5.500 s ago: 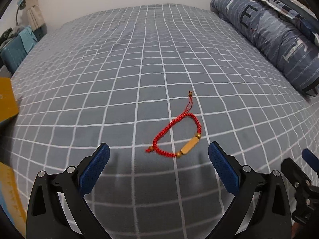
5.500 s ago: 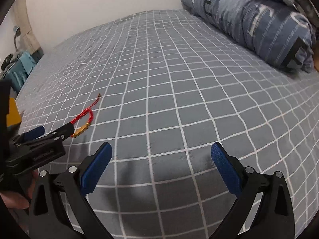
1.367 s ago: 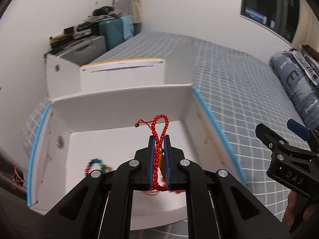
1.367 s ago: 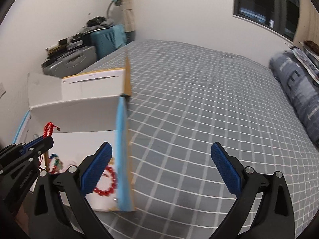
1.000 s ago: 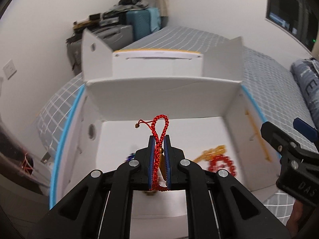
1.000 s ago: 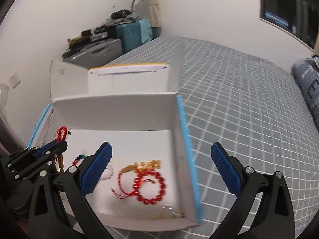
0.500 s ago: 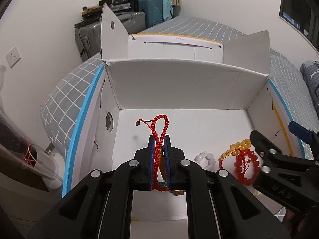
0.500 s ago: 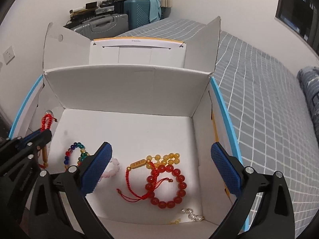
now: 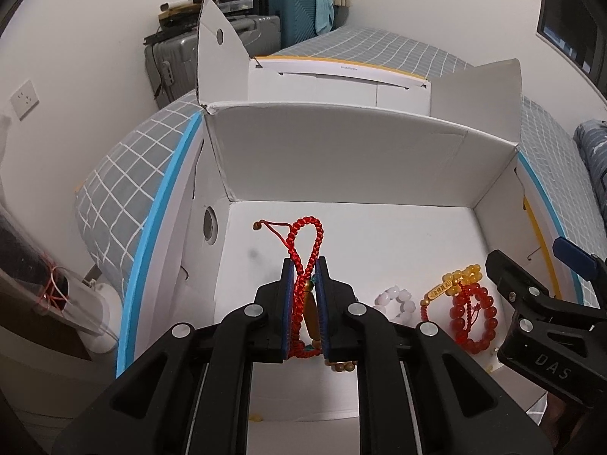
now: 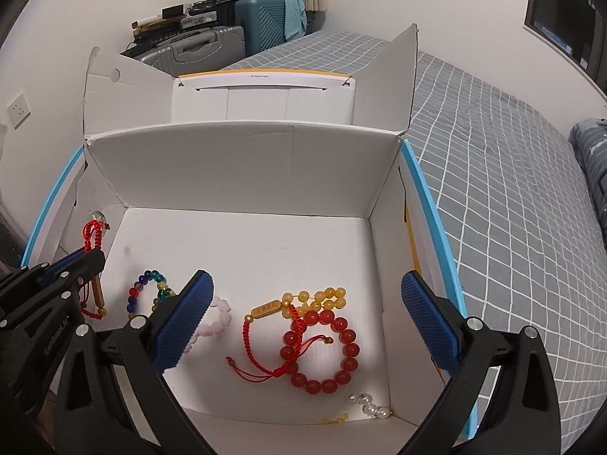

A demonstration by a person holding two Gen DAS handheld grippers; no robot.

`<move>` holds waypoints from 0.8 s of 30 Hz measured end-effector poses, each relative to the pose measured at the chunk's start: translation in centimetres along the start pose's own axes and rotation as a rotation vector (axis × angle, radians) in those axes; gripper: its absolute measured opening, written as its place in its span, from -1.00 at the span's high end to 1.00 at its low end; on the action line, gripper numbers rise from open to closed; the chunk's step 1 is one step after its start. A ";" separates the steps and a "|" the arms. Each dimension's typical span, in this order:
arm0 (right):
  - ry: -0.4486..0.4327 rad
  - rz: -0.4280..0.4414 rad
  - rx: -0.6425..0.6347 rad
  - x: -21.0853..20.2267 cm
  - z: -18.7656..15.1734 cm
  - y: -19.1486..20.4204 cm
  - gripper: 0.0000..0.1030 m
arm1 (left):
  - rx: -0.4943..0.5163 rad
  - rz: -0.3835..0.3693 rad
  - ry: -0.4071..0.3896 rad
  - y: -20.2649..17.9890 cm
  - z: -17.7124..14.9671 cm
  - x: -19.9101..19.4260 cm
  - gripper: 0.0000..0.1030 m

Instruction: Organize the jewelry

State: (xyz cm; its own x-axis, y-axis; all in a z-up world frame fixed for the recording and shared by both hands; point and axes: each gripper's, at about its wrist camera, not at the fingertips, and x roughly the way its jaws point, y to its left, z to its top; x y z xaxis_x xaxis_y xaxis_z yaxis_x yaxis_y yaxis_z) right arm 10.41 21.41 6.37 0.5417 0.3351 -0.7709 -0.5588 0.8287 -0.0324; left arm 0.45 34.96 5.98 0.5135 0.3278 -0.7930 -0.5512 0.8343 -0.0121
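Observation:
My left gripper (image 9: pixel 306 265) is shut on a red braided cord bracelet (image 9: pixel 303 237) with a wooden bead, holding it over the left part of the open white box (image 9: pixel 360 159). The same bracelet (image 10: pixel 93 235) and left gripper (image 10: pixel 93 258) show at the left of the right wrist view. My right gripper (image 10: pixel 307 311) is open and empty above the box's front. On the box floor (image 10: pixel 246 242) lie a red bead bracelet (image 10: pixel 322 349), a red cord bracelet with a gold tag (image 10: pixel 265 311), yellow beads (image 10: pixel 322 297), pink beads (image 10: pixel 220 318) and a multicoloured bead bracelet (image 10: pixel 148 288).
The box stands on a bed with a grey checked cover (image 10: pixel 512 174), its flaps (image 10: pixel 394 83) raised at the back. Suitcases (image 10: pixel 235 34) stand by the wall behind. A small pearl piece (image 10: pixel 370 409) lies at the box's front right corner. A pillow (image 10: pixel 592 151) lies far right.
Both grippers have moved closer over the box. My left gripper still holds the red cord bracelet, now lower inside the box's left side.

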 end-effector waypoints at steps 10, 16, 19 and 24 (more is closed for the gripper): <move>-0.018 0.025 0.007 -0.7 -0.2 -0.1 -0.85 | -0.019 0.002 -0.052 0.2 0.0 -1.7 -0.33; -0.086 0.045 0.024 -3.7 -1.0 -0.7 -0.85 | -0.033 0.001 -0.123 1.0 -0.9 -4.4 -0.67; -0.123 0.042 0.027 -5.6 -1.9 -1.0 -0.85 | -0.039 -0.001 -0.159 1.5 -1.8 -5.9 -0.80; -0.171 0.037 0.028 -8.5 -4.0 -1.3 -0.85 | -0.033 -0.006 -0.204 1.8 -3.9 -8.2 -0.89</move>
State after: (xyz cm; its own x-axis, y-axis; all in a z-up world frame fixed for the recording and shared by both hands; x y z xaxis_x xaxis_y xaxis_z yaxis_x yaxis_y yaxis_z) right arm 4.05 15.70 10.43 0.6214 0.4351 -0.6516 -0.5641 0.8256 0.0135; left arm -7.33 32.01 10.11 0.6377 0.4082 -0.6533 -0.5669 0.8228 -0.0392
